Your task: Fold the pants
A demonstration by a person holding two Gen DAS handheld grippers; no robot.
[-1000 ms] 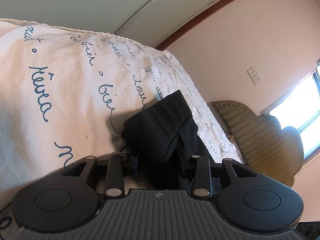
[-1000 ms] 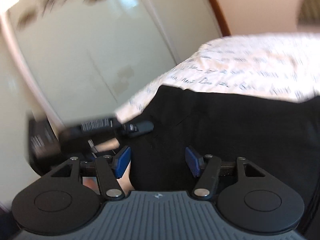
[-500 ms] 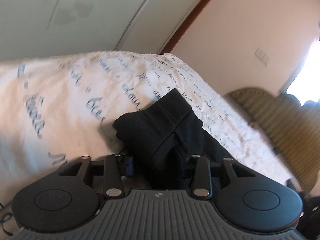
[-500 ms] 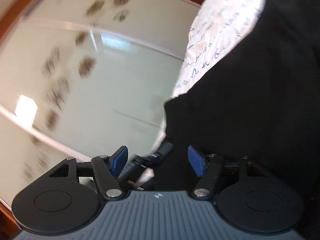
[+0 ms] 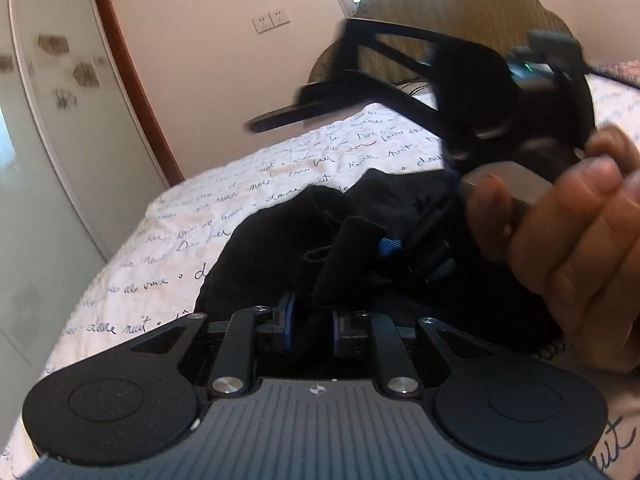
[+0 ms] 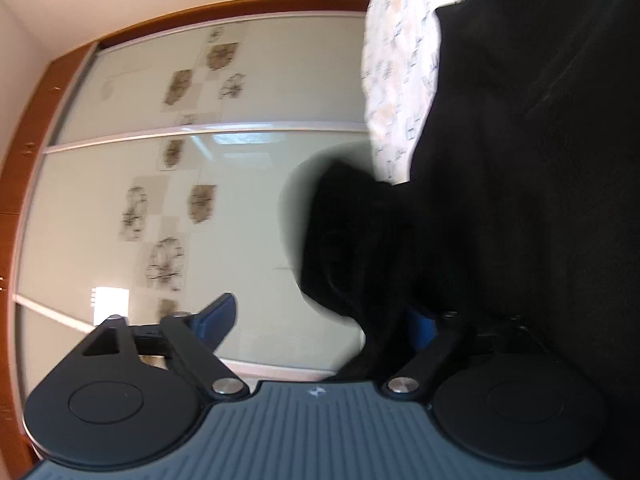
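Note:
Black pants (image 5: 280, 252) lie bunched on a white bedsheet with blue script (image 5: 168, 240). My left gripper (image 5: 311, 322) is shut on a fold of the pants at their near edge. The right gripper (image 5: 404, 240), held by a hand (image 5: 560, 240), shows in the left wrist view with its tips at the pants. In the right wrist view my right gripper (image 6: 320, 320) is open, tilted sideways, with the black pants (image 6: 520, 200) against its right finger and a blurred dark fold between the fingers.
A wardrobe with frosted, flower-printed sliding doors (image 6: 160, 200) stands beside the bed. A padded olive headboard (image 5: 460, 8) and a pink wall with sockets (image 5: 272, 20) lie beyond the bed.
My left gripper has closed on the pants and swung round toward the headboard. The right gripper has rolled sideways and moved in close to the pants, staying open.

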